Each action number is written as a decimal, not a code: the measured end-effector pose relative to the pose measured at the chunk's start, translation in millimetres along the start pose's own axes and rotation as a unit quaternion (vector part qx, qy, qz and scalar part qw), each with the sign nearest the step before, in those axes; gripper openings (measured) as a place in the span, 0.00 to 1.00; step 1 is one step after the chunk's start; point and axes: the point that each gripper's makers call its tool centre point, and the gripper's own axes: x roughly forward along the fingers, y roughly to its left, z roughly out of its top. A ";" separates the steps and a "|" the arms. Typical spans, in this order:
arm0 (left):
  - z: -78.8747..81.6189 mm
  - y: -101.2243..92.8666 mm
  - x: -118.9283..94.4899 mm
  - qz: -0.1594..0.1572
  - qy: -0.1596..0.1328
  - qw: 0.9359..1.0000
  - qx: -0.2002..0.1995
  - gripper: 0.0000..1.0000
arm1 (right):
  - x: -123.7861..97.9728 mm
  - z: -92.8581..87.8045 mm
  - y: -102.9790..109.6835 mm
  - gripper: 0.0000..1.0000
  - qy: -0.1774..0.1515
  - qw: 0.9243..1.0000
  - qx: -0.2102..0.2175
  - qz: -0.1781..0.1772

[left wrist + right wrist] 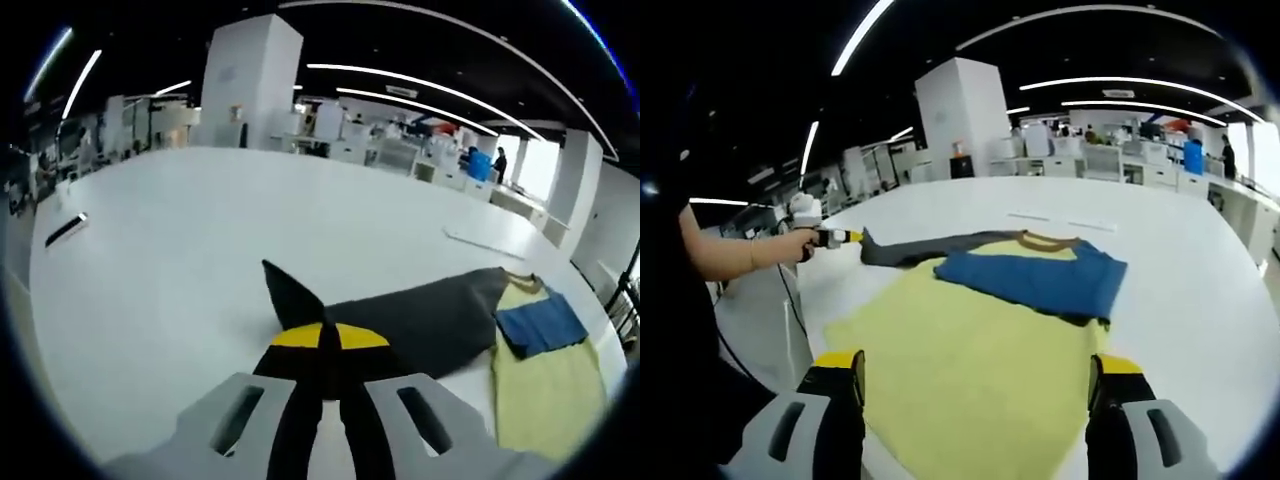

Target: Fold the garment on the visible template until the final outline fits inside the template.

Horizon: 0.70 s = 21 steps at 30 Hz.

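Observation:
A blue and dark grey garment point(1040, 275) with a tan collar point(1045, 240) lies partly folded on the far end of a pale yellow template point(970, 370). Its dark grey sleeve point(420, 320) stretches off the template across the white table. My left gripper point(328, 340) is shut on the sleeve's end, which sticks up in a point past the yellow tips. In the right gripper view, the left gripper point(835, 237) is held out at the far left by a person's hand. My right gripper point(978, 362) stands open above the template's near end, nothing between its jaws.
The white table point(200, 250) is wide and bare to the left of the sleeve. A dark strip point(65, 230) lies near its left edge and a flat white sheet point(490, 235) at the back right. A person's arm point(730, 255) reaches in from the left.

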 end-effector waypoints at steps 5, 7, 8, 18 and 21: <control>9.9 -20.5 4.1 -0.026 -0.011 1.000 0.000 0.00 | 0.1 -0.9 1.4 0.93 0.001 1.000 0.001 0.002; 13.2 -29.7 6.5 -0.038 -0.013 0.999 0.004 0.00 | 0.3 -0.8 1.9 0.93 0.000 1.000 0.001 0.003; 15.0 -33.7 7.9 -0.042 -0.014 0.999 0.003 0.00 | 0.4 -1.0 2.0 0.94 0.000 1.000 0.000 0.003; 28.3 -65.3 16.3 -0.084 -0.023 0.996 -0.002 0.00 | 1.3 -3.6 3.8 0.94 0.006 1.000 -0.001 0.004; 31.7 -77.9 16.8 -0.098 -0.022 0.995 0.000 0.00 | 1.6 -4.4 4.6 0.94 0.006 1.000 0.000 0.005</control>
